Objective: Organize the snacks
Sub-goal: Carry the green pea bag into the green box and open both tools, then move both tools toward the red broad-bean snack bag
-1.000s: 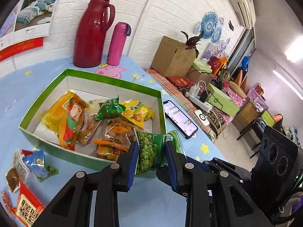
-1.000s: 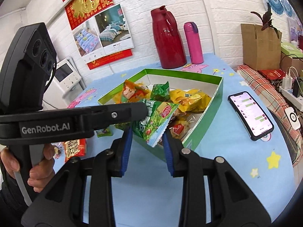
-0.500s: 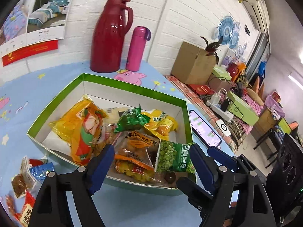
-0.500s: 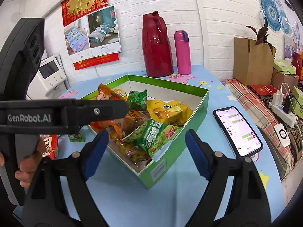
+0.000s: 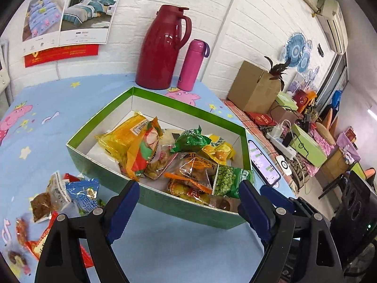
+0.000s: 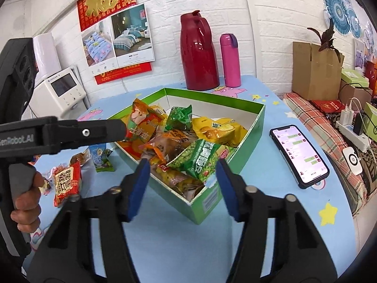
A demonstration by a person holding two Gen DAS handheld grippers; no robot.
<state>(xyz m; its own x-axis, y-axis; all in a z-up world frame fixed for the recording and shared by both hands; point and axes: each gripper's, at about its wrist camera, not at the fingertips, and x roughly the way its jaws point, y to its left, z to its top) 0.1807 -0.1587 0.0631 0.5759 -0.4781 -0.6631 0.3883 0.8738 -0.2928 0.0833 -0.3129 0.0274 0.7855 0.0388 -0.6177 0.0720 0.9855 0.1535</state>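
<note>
A green box (image 5: 183, 208) (image 6: 253, 136) sits on the blue tablecloth, filled with several snack packs. A green pea pack (image 5: 232, 181) (image 6: 200, 160) lies at its near corner. My left gripper (image 5: 188, 197) hangs open just before the box's near wall, nothing between its fingers. My right gripper (image 6: 182, 175) is open too, over the box's near corner, with the pea pack beyond its tips. Loose snacks lie outside the box on the left: a blue pack (image 5: 86, 194) (image 6: 101, 156) and a red pack (image 6: 67, 181).
A red thermos (image 5: 162, 47) (image 6: 198, 52) and pink bottle (image 5: 192, 64) (image 6: 229, 60) stand behind the box by the wall. A phone (image 5: 262, 162) (image 6: 299, 154) lies right of the box near the table edge. A hand (image 6: 26, 200) holds the left gripper's handle.
Both grippers were shut on the green pea pack a second ago. They opened and drew back, leaving the pack lying in the box's near corner.
</note>
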